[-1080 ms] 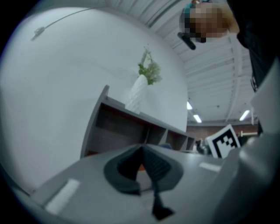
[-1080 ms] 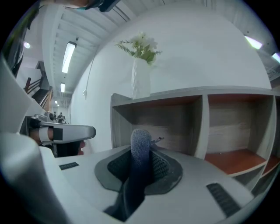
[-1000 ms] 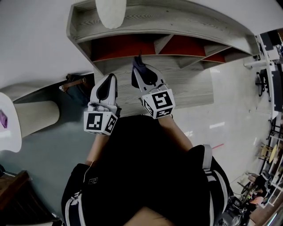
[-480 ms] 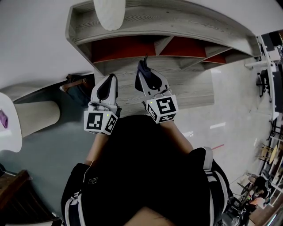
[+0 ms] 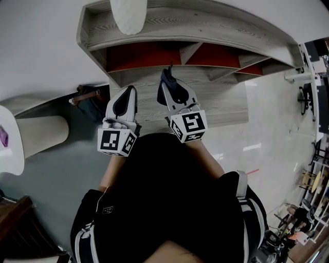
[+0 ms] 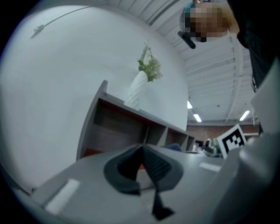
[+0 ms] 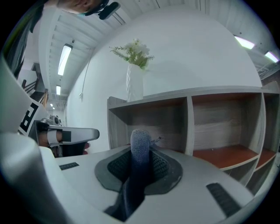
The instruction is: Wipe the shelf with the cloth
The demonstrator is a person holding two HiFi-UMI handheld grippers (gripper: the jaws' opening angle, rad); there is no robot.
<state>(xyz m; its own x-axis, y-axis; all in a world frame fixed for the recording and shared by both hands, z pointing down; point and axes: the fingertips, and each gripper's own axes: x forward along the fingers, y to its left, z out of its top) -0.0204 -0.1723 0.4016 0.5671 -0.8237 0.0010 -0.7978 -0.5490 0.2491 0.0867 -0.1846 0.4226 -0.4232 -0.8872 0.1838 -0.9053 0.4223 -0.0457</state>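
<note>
Right gripper (image 7: 141, 154) pinches a rolled, nubbly blue-grey cloth (image 7: 140, 139) — left gripper (image 6: 142, 151) closed, empty.

Grey-wood shelf (image 5: 216, 23), blue cloth (image 7: 141, 146) (pinched upright)

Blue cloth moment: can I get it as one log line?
right gripper: shut on dark blue cloth | left gripper: shut, empty | grey wooden shelf unit: straight ahead

Shelf (image 5: 216, 25) at your 12 o'clock | vase (image 5: 128, 14) on its top, 11 o'clock | cloth (image 5: 165, 77) before its compartments.
</note>
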